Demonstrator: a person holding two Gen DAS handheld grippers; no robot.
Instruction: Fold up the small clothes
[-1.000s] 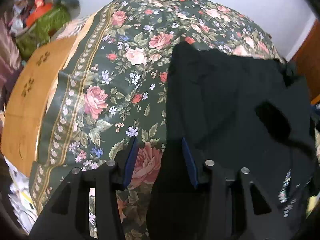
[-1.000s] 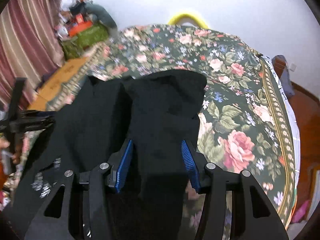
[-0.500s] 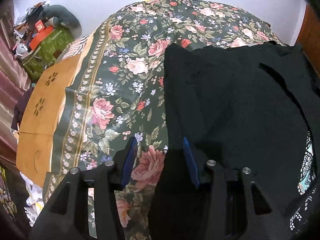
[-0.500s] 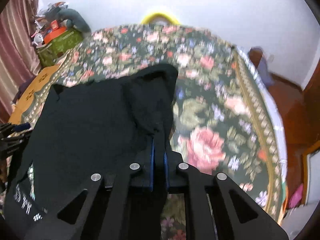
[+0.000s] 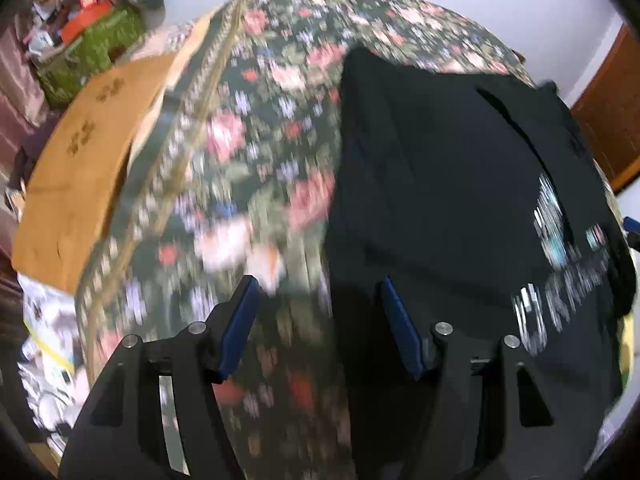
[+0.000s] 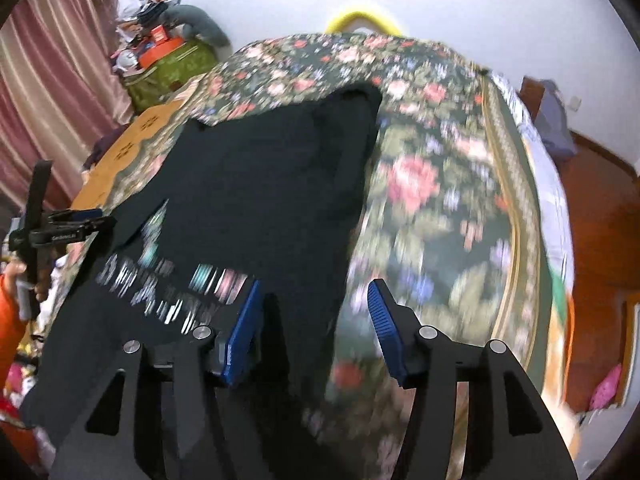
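A black garment (image 5: 440,180) with pale printed lettering lies spread on the floral bedspread (image 5: 248,168). My left gripper (image 5: 320,320) hangs over the garment's left edge. Its jaws are opening, and the black cloth reaches in beside the right pad without being pressed. In the right wrist view the same garment (image 6: 260,184) fills the left half. My right gripper (image 6: 314,320) is above its right edge, jaws opening, with a strip of black cloth loose between the pads. The left gripper (image 6: 60,228) shows at the far left. Both views are motion-blurred.
A brown wooden board (image 5: 80,168) borders the bed on the left, with a green bag (image 5: 92,48) of clutter behind it. Pink curtains (image 6: 48,80) hang at the left, and a yellow hoop (image 6: 362,20) shows behind the bed. Red-brown floor (image 6: 600,220) lies to the right. An orange sleeve (image 6: 10,320) holds the left gripper.
The right jaws closed on the garment's edge half a second ago and now stand apart. The left jaws have widened. Both views have shifted, and more of the printed lettering shows.
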